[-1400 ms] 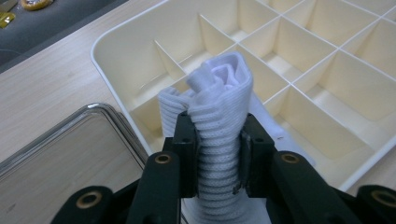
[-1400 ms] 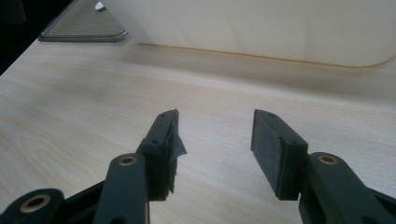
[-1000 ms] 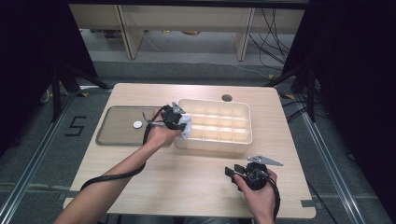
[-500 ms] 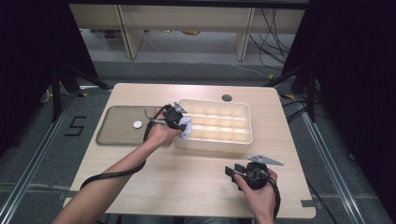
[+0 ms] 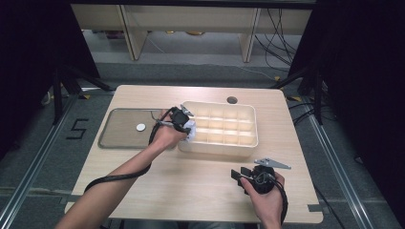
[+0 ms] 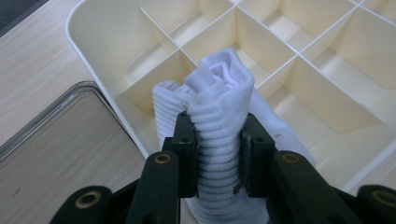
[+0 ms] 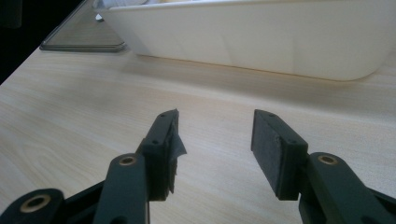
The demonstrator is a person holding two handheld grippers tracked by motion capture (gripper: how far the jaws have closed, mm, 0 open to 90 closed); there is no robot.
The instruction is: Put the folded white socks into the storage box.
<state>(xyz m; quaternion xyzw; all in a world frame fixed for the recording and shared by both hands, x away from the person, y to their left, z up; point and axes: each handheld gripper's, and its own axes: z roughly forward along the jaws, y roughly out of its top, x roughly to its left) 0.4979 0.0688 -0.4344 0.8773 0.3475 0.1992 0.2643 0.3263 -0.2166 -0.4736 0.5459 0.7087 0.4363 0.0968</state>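
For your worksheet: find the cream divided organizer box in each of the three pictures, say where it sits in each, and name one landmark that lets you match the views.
High view: the organizer box sits centre, right of the left gripper.
Left gripper view: its compartments span the upper half, behind the white sock clamped in the jaws.
Right gripper view: its outer wall runs across the top.
Shared landmark: the grey tray, beside the box's end in all three views.

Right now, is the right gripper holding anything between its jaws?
No, the right gripper is open above the bare wooden table, with nothing between its jaws.
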